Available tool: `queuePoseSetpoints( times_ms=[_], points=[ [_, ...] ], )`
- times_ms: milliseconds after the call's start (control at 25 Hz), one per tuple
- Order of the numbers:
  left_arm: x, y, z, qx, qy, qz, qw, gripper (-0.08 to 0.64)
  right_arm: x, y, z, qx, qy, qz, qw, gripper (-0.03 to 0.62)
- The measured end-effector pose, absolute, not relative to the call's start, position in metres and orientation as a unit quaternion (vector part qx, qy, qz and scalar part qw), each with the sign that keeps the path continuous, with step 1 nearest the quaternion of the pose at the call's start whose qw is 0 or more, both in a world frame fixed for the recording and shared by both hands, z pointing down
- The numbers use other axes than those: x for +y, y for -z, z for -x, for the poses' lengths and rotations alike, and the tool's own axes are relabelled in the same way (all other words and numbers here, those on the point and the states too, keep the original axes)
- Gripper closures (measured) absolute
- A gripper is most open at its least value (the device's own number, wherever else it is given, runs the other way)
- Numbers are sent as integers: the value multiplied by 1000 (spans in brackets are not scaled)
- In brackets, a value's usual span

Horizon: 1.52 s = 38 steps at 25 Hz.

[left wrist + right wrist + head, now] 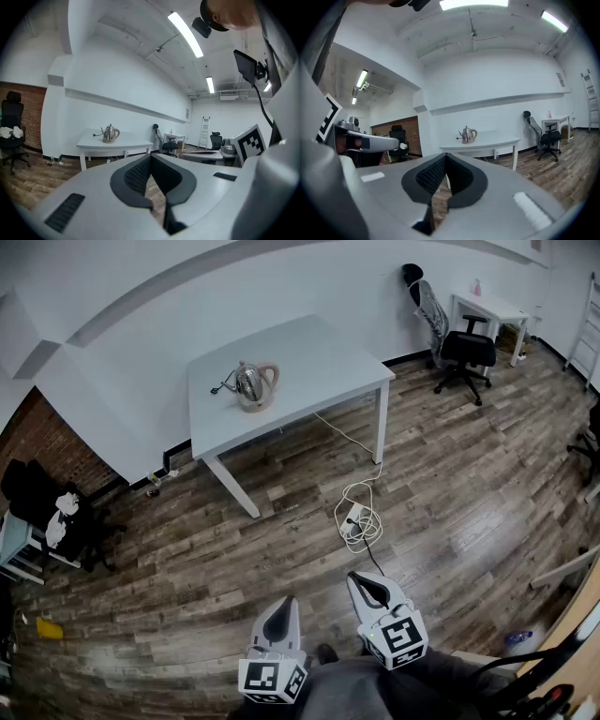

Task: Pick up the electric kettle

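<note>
A steel electric kettle (254, 384) with a beige handle and base stands upright on a white table (319, 362) far across the room. It also shows small in the left gripper view as the kettle (109, 134) and in the right gripper view as the kettle (467, 134). My left gripper (284, 604) and right gripper (364, 582) are held low near my body, far from the table. Both are shut with nothing between their jaws. The left gripper (149, 157) and right gripper (446, 157) point toward the table.
A white cable and power strip (356, 518) lie on the wood floor between me and the table. A black office chair (463, 349) and a small white desk (489, 309) stand at the right. Another black chair (42, 502) sits at the left by a brick wall.
</note>
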<state>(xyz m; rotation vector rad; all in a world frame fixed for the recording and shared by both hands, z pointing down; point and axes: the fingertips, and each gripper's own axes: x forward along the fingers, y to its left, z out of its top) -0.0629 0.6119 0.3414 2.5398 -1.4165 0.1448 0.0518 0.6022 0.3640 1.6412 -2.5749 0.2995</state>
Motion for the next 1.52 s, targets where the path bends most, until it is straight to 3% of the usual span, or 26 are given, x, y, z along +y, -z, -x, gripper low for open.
queuePoseSetpoints(
  times_ms=[800, 1520],
  points=[
    [610, -352, 9, -497, -76, -856, 121, 561, 591, -373, -100, -850, -112, -514, 20, 589],
    [518, -363, 60, -500, -35, -854, 138, 561, 505, -378, -59, -846, -112, -519, 48, 591]
  ],
)
